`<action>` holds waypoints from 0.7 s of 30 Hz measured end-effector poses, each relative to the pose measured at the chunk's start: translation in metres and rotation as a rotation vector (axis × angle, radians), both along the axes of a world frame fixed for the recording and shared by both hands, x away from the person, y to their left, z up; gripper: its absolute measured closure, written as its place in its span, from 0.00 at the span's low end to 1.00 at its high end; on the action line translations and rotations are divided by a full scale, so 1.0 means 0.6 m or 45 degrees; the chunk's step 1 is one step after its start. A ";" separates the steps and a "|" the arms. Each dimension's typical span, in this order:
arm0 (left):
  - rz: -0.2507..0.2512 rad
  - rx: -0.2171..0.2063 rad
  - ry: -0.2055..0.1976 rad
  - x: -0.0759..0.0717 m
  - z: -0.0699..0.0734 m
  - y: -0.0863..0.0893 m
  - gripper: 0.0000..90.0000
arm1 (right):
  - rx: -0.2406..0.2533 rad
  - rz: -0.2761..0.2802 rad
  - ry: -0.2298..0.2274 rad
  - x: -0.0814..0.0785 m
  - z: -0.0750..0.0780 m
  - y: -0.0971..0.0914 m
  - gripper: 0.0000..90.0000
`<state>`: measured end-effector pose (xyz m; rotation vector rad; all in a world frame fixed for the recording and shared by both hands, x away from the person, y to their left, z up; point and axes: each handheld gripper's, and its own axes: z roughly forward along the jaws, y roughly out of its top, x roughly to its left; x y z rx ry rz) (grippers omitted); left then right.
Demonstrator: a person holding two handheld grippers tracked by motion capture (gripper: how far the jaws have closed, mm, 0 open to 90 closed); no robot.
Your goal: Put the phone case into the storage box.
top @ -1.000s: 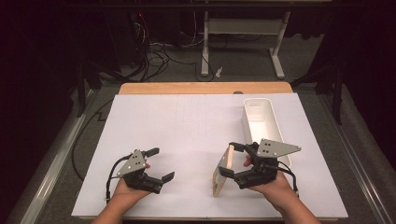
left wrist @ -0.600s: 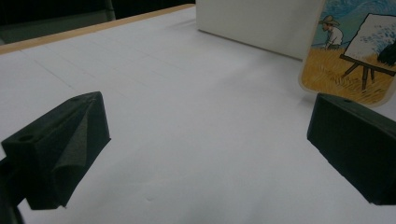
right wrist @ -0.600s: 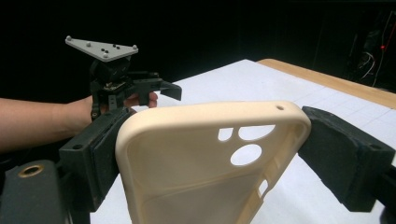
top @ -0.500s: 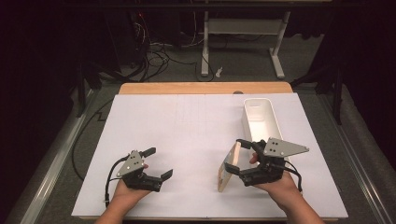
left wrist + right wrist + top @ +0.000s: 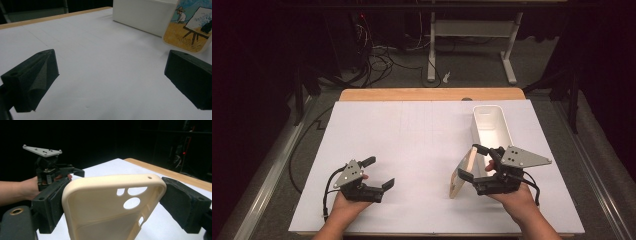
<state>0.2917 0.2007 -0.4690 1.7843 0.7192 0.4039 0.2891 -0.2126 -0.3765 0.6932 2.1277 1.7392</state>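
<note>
My right gripper (image 5: 473, 162) pinches the cream phone case (image 5: 463, 171) across its width, holding it on edge at about five o'clock on the white table (image 5: 412, 135), just short of the white bin (image 5: 490, 125). The jaws bear only on the thin rims (flexible, I'd guess), so I risk the case bowing and popping free if I tilt it. My left gripper (image 5: 378, 173) rests at seven o'clock, spread and empty. Beyond twelve o'clock, cables (image 5: 382, 57) trail across a dark floor.
</note>
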 end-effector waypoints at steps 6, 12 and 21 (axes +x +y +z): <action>0.019 0.048 -0.005 -0.002 0.000 0.000 0.00 | -0.013 -0.029 -0.031 -0.001 0.002 -0.001 0.14; 0.034 0.061 -0.004 -0.001 0.000 0.002 0.00 | -0.010 -0.067 -0.058 -0.001 0.006 -0.003 0.14; 0.055 0.041 0.004 0.000 0.000 0.009 0.00 | 0.007 -0.122 -0.106 0.000 0.018 -0.004 0.14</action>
